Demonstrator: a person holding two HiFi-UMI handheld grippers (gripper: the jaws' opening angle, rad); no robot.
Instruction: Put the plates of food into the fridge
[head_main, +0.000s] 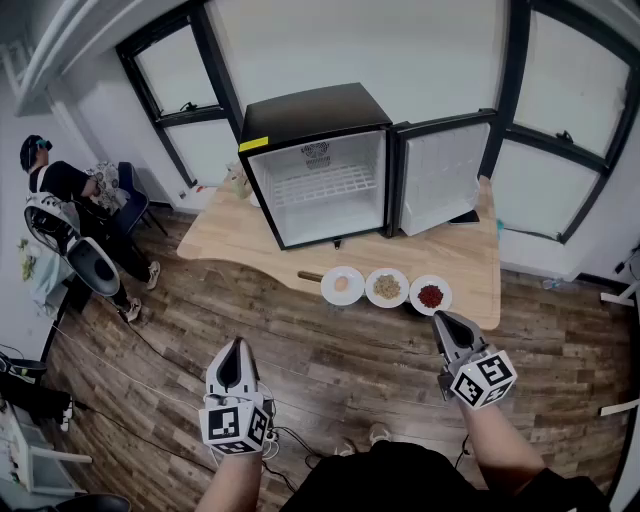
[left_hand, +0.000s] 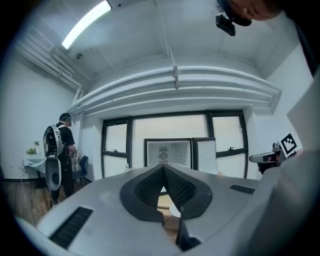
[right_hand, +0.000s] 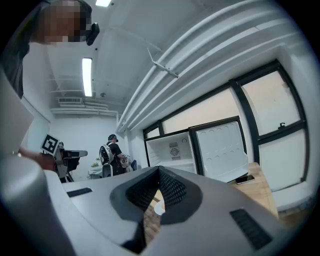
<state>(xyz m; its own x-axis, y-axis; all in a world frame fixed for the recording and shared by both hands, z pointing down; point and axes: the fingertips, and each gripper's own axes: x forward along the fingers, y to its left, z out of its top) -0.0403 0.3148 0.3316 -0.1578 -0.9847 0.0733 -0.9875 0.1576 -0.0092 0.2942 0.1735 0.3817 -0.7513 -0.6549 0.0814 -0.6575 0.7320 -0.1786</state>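
Note:
Three white plates stand in a row at the wooden table's (head_main: 230, 240) front edge: one with a pale egg-like piece (head_main: 342, 285), one with grains (head_main: 387, 288), one with red food (head_main: 431, 296). Behind them a black mini fridge (head_main: 318, 165) stands with its door (head_main: 442, 175) swung open to the right, showing a bare white wire shelf. My left gripper (head_main: 236, 343) hangs shut over the floor, well short of the table. My right gripper (head_main: 438, 316) is shut and empty, its tip just in front of the red-food plate. Both gripper views look toward the fridge (left_hand: 167, 152) (right_hand: 172, 150).
A person (head_main: 70, 215) with a backpack stands at the far left by a blue chair (head_main: 135, 200). A phone (right_hand: 246, 178) lies on the table beside the fridge door. A brown stick-like item (head_main: 310, 276) lies left of the plates. Windows line the back wall.

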